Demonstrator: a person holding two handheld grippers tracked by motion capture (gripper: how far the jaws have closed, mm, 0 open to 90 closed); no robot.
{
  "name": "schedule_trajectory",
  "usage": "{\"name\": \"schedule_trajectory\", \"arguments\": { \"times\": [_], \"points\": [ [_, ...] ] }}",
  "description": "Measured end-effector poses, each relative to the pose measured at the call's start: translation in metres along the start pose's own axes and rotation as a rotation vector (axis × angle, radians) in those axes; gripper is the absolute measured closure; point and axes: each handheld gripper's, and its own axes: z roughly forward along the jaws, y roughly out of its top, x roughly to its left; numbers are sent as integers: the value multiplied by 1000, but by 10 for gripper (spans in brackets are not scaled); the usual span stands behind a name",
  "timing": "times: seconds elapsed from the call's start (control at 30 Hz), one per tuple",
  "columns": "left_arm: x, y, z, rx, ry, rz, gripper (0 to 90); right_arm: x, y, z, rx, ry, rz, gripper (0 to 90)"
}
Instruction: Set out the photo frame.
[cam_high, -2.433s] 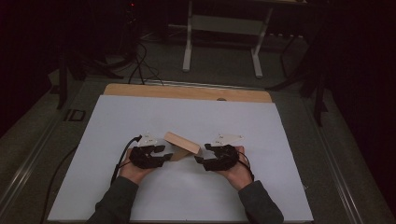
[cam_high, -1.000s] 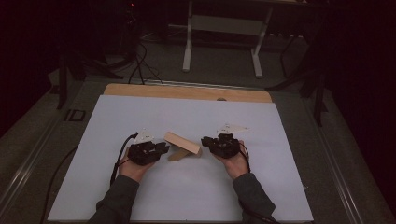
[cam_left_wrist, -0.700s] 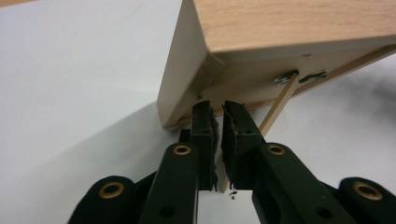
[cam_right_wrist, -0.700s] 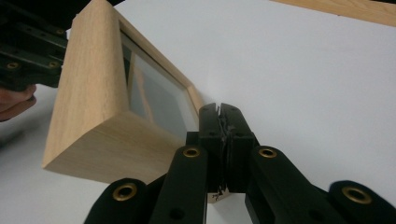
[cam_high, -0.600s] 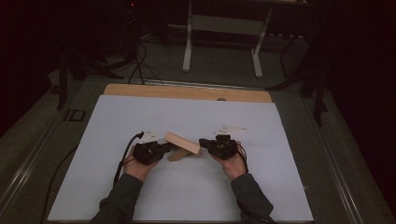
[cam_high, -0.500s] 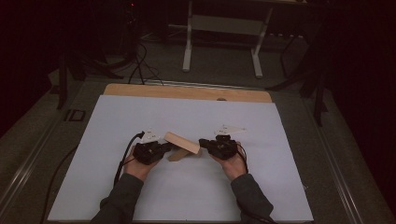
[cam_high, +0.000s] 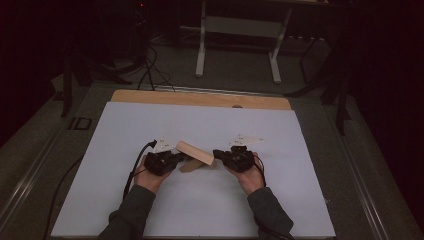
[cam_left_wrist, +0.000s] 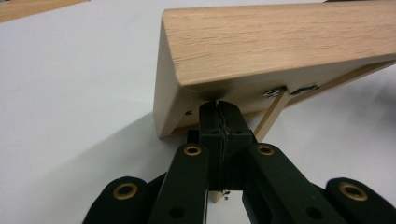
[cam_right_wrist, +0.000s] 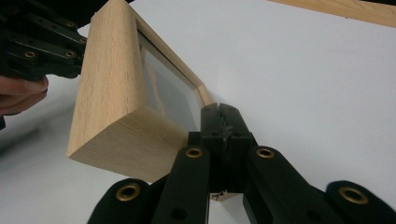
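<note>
Steadiness matters most here: the picture frame (cam_high: 196, 152) stands tilted near the middle of the white bench (cam_high: 300, 200), lower edge on the surface, with a tool at each end. The left tool (cam_high: 175, 159) has just been closing, and in the left gripper view its jaws are pressed together under the frame's back, seemingly clamped on the thin wooden strut (cam_left_wrist: 273, 112) that runs down from the back panel. The right tool (cam_high: 220, 155) has its jaws together too. In the right gripper view they appear to pinch the narrow front lip of the frame beside the glass (cam_right_wrist: 168, 93).

Both grips are on slim parts, so the work looks like setting the frame up on its stand, and it calls for gentle handling. I would keep the right tool still as the anchor and let the left one swing the strut outward in a small arc, following its hinge rather than pulling straight. Twisting either wrist could crack the strut or slip the lip out of the pinch. Keep the lower edge on the bench throughout, so the weight rests there and not on the tools
</note>
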Motion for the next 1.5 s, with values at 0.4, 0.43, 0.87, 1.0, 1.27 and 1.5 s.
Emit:
{"name": "schedule_trajectory", "arguments": {
  "times": [0.4, 0.43, 0.87, 1.0, 1.27, 1.5],
  "points": [
    [-9, 5, 1, 6, -13, 11, 897, 6, -3, -3, -2, -14, -19, 894],
    [-10, 5, 1, 4, -17, 10, 897, 7, -3, -3, -4, -17, -20, 894],
    [-18, 9, -1, 7, -36, 12, 897, 14, -3, -6, 3, -28, -38, 894],
    [-16, 11, 1, 12, -33, 12, 897, 18, -2, -6, 11, -28, -56, 894],
    [-23, 11, 0, 13, -40, 32, 897, 23, -1, -7, 13, -20, -75, 895],
    [-23, 12, 3, 24, -46, 29, 897, 26, 0, -9, 12, -16, -74, 895]
  ]
}}
